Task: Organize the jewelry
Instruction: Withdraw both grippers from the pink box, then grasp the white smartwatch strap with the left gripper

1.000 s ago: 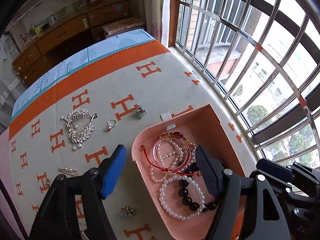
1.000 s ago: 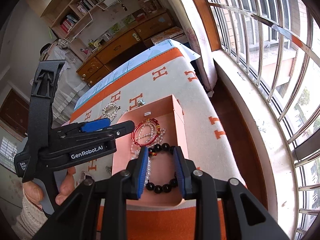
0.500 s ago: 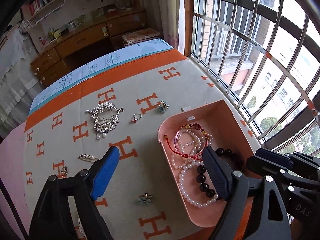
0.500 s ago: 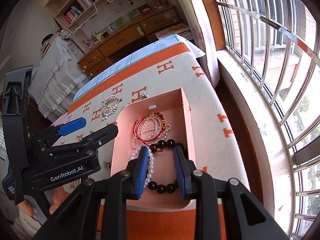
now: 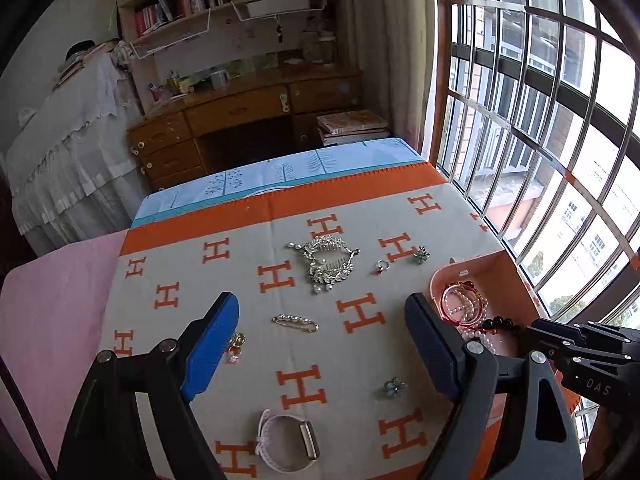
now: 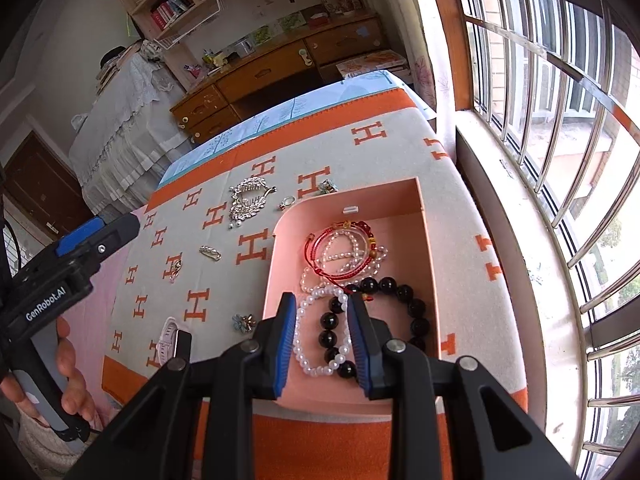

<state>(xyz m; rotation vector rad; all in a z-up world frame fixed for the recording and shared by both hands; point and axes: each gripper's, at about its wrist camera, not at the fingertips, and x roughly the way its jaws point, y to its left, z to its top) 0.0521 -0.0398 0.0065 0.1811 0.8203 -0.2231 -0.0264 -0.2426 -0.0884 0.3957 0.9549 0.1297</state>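
Note:
A pink jewelry box (image 6: 424, 216) (image 5: 508, 276) lies open on the blanket and holds a red string bracelet (image 6: 340, 240), pearl bracelets (image 6: 316, 340) and a black bead bracelet (image 6: 404, 300). My right gripper (image 6: 322, 308) hovers above the box's near end, jaws slightly apart and empty. My left gripper (image 5: 322, 312) is wide open and empty above the blanket, left of the box. Loose on the blanket lie a silver hair comb (image 5: 326, 262), a pearl clip (image 5: 295, 323), a ring (image 5: 382, 267), two flower pieces (image 5: 421, 255) (image 5: 394, 387), a small charm (image 5: 236, 344) and a white watch (image 5: 286, 446).
The H-patterned orange and beige blanket (image 5: 352, 208) covers the table. A barred window (image 5: 540, 120) runs along the right edge. A wooden desk (image 5: 240, 112) and bookshelves stand beyond the far end. A cloth-draped piece of furniture (image 5: 68, 152) stands at the far left.
My left gripper has pulled back and swung left, away from the box, bringing the watch and more of the room into view. The right gripper has barely moved.

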